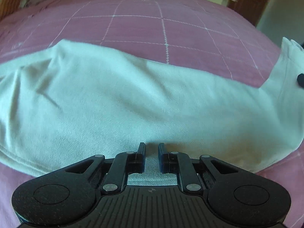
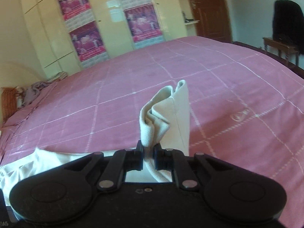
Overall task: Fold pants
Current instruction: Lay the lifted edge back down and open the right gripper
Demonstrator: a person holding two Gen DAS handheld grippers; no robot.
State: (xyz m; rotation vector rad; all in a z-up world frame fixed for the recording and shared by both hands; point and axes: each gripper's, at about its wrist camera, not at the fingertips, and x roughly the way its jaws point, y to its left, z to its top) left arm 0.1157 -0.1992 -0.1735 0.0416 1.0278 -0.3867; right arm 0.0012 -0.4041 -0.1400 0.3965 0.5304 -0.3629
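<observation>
White pants (image 1: 117,102) lie stretched across a pink bed cover (image 1: 136,28). My left gripper (image 1: 151,148) sits low over the near edge of the pants, its jaws nearly closed with a narrow gap and fabric showing between them. My right gripper (image 2: 148,151) is shut on a bunched end of the pants (image 2: 167,114), which stands up above the jaws. That lifted end also shows at the far right of the left wrist view (image 1: 286,64), with a black fingertip (image 1: 301,79) beside it.
The pink checked bed cover (image 2: 218,87) spreads wide beyond the pants. A crumpled cloth (image 2: 36,89) lies at the bed's far left edge. A cream wardrobe with posters (image 2: 85,28), a brown door (image 2: 209,9) and a wooden table (image 2: 279,45) stand behind.
</observation>
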